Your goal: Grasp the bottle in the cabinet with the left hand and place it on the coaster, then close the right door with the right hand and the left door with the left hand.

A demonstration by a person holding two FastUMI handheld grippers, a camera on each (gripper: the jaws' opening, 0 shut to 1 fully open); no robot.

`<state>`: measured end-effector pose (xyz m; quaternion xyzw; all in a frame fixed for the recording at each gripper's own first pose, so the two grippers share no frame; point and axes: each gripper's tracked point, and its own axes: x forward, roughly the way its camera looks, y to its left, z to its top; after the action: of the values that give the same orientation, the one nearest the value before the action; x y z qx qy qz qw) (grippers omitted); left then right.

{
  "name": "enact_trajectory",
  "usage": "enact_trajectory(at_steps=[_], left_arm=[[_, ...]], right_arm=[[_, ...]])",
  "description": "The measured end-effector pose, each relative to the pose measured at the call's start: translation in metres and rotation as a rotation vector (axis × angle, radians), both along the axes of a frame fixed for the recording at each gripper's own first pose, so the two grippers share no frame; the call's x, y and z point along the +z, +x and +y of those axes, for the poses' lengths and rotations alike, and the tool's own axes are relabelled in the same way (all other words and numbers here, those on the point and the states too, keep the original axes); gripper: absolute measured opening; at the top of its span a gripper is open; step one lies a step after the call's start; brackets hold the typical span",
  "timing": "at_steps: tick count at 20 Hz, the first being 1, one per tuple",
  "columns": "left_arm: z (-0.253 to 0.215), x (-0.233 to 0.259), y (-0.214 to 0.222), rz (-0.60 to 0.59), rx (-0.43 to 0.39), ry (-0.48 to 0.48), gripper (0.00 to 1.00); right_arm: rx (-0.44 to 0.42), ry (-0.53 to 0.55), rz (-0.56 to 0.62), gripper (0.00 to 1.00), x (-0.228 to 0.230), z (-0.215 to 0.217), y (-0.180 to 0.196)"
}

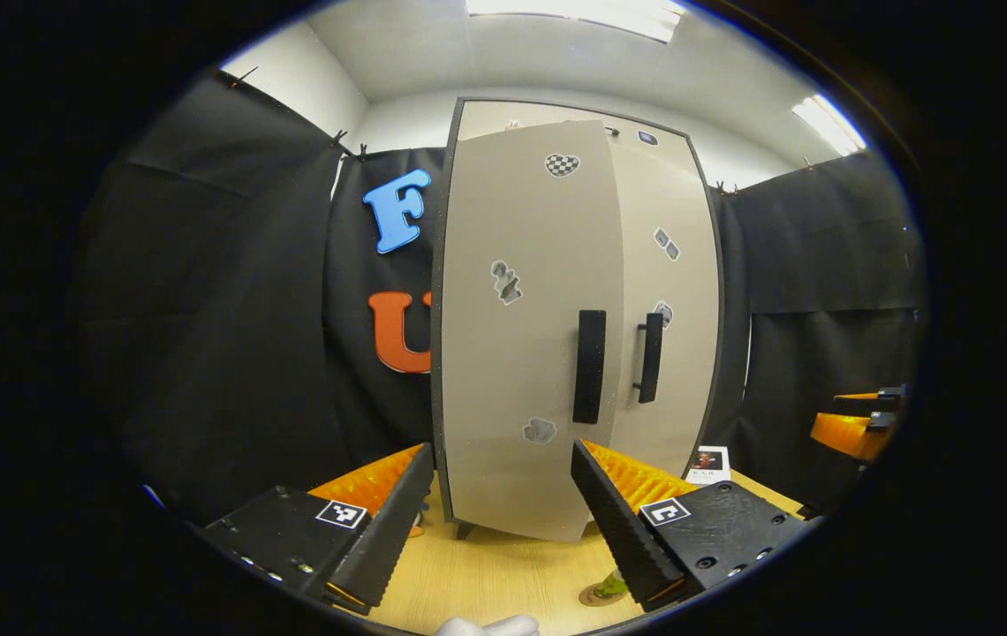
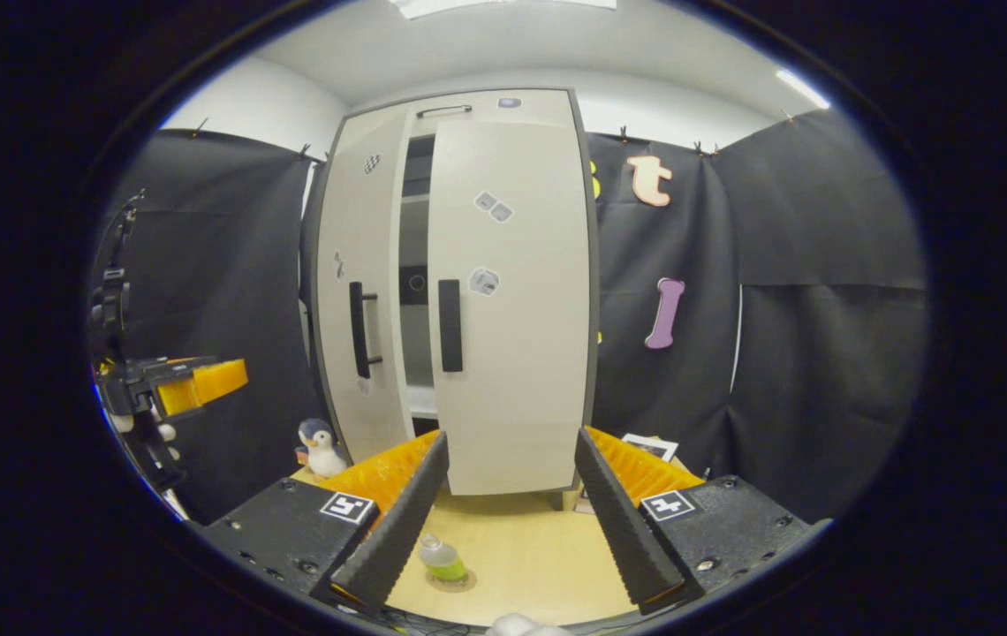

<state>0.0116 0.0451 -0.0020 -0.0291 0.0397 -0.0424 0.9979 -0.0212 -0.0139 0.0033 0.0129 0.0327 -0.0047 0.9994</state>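
in the right gripper view, the left gripper (image 2: 203, 378) is seen far to the left, its state not discernible. the left door (image 2: 360, 309) stands ajar, the right door (image 2: 508, 300) seemingly shut. the bottle (image 2: 442, 558) stands upright on the coaster (image 2: 453, 581) between the spread, empty fingers of the right gripper (image 2: 511, 521). the cabinet (image 1: 574, 327) is faced by the left gripper's parted fingers.

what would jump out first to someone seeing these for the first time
The tall pale cabinet at the back of the table, its left door ajar with a dark gap beside the shut right door. Next, the green bottle on its coaster on the table, between the open right gripper fingers.
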Motion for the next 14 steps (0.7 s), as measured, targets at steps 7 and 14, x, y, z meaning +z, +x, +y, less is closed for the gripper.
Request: enact_trajectory(at_steps=[7,14], left_arm=[[0.02,-0.016,-0.034,-0.004,0.1,0.057,0.96],[0.007,-0.032,-0.055,-0.015,0.092,0.036,0.97]], right_arm=[[-0.027,-0.017,-0.014,0.95,-0.005,0.002,0.0],[-0.037,-0.049,-0.015,0.95,-0.02,0.016,-0.009]])
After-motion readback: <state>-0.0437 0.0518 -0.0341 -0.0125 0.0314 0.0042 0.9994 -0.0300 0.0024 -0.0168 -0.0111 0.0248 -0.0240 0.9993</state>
